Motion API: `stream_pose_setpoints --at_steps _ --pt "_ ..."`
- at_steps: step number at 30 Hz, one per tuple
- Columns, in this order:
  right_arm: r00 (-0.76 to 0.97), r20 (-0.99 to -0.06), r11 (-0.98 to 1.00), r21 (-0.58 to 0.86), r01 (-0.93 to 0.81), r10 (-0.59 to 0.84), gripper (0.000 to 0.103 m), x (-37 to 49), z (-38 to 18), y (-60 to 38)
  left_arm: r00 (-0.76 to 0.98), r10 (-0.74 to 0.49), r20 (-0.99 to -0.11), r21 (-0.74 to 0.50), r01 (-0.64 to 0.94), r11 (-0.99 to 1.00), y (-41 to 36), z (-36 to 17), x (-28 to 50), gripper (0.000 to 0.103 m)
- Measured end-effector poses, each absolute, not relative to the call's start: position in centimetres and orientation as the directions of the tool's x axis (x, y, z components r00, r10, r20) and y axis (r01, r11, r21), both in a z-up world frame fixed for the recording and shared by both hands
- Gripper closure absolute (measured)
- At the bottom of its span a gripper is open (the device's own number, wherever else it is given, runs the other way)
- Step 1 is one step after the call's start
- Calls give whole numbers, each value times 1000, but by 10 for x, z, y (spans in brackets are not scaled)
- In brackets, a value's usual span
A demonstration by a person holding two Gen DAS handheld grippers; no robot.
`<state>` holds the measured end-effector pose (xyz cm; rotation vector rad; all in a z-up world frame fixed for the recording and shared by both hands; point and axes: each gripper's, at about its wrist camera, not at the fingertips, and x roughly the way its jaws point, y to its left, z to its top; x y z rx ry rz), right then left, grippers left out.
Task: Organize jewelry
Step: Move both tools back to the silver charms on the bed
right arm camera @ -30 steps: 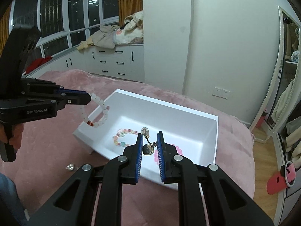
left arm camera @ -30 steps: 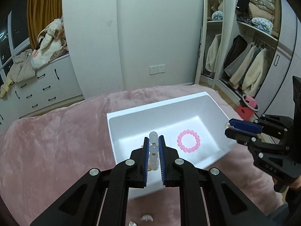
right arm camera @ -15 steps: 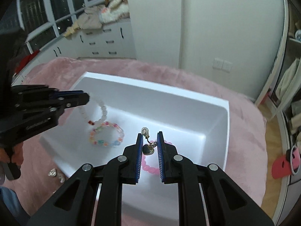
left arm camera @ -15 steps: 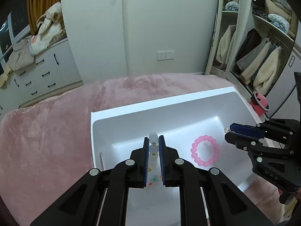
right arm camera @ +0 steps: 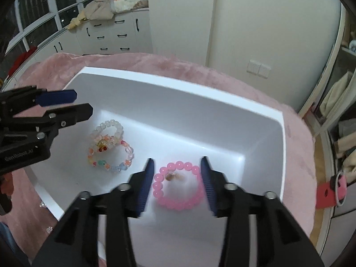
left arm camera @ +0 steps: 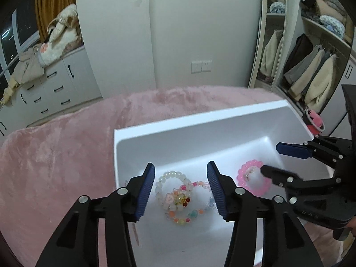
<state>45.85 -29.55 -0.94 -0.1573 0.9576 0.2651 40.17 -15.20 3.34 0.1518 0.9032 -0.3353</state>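
- White bead bracelet (left arm camera: 165, 183): translucent beads, w/ gold-and-red charm; lies flat on tray floor, between & below parted fingers of left gripper (left arm camera: 180, 185), overlapping next item.
- Multicolour bead bracelet (left arm camera: 189, 209): pastel mixed beads, flat, partly under white one.
- Pink bead bracelet (right arm camera: 178, 185): closed ring, flat, below right gripper (right arm camera: 176, 183).
- Small gold pendant (right arm camera: 172, 176): blurred, inside pink ring.
- White tray (left arm camera: 200, 120): open, holds all four.
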Motion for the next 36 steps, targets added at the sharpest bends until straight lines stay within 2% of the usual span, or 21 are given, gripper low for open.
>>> stream_pose_setpoints --at_steps 2,6,9,15,17,24,29,36 --pt "575 -801 957 -9 -290 166 54 452 1 -296 599 -240 -764 -21 349 937 -148 47 393 43" --pt "652 -736 956 -21 -292 183 40 429 30 -294 671 -237 -703 42 371 928 -144 75 368 27" --pt "691 -696 949 -44 -313 196 33 411 48 -286 713 -248 -655 77 390 918 -138 96 343 20" --pt "752 -615 920 -107 -377 237 27 362 74 -259 760 -276 -589 43 370 928 -105 131 294 11" --pt "761 -595 907 -120 -403 259 25 346 79 -248 775 -267 -573 50 358 932 -93 137 279 11" --pt "763 -557 884 -103 -455 328 7 304 81 -216 818 -211 -535 82 298 951 -49 149 223 5" --pt "751 -557 877 -80 -474 355 5 287 65 -200 822 -172 -544 70 249 966 -18 137 191 3" --pt "732 -584 868 -92 -488 350 5 276 26 -187 800 -157 -580 59 233 971 6 86 165 3"
